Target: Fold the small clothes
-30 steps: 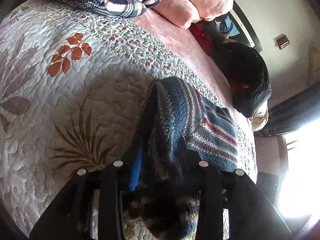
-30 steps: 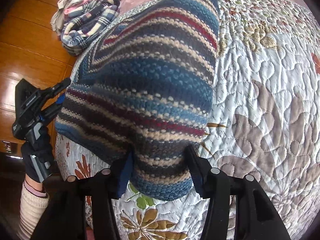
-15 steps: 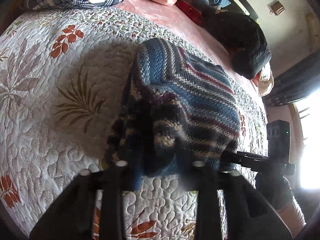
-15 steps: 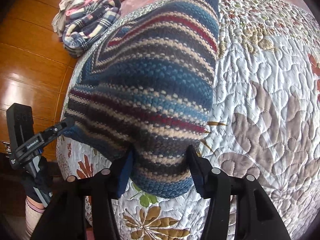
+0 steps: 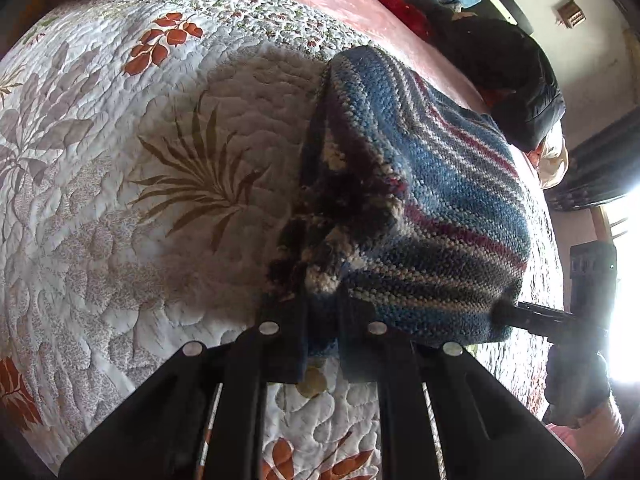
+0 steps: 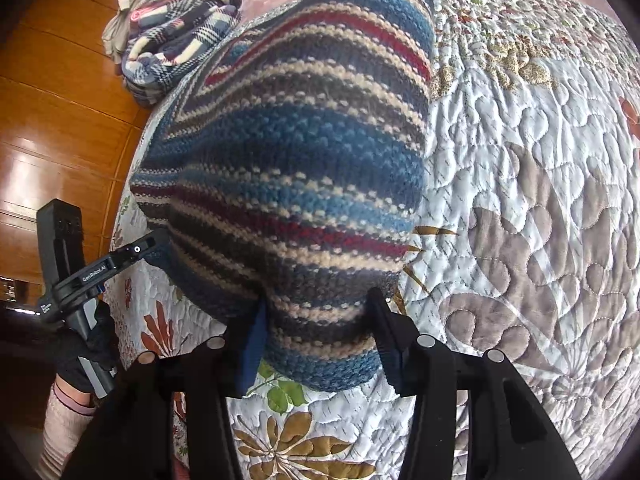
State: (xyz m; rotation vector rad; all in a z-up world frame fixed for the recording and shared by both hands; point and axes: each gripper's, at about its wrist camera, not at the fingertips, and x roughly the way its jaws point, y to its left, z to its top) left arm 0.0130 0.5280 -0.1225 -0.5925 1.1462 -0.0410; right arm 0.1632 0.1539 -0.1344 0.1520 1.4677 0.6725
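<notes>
On the bed, over a quilted floral bedspread [image 5: 120, 200], a striped knit garment [image 6: 288, 168] in blue, cream, dark and red bands lies partly lifted at its near edge, each gripper on one corner. Left gripper [image 5: 320, 344] is narrow, fingers pinched onto a bunched, dark fuzzy corner of the knit, which rises off the quilt there. Right gripper [image 6: 316, 344] is set wider, with a thick fold of the garment's hem filling the gap between both fingers; fabric touches both inner faces. Right wrist view also shows the left gripper at the garment's left corner, held by a dark-gloved hand [image 6: 84, 356] with a pale knit sleeve below. Left wrist view shows the right gripper's black body at the garment's right corner. Far end of the garment rests flat on the quilt. A pile of plaid clothes [image 6: 180, 48] sits near the bed's far edge, well apart from the knit, beside wooden panelling [image 6: 52, 100]. Dark jacket [image 5: 516, 80] lies at the bed's far side.
</notes>
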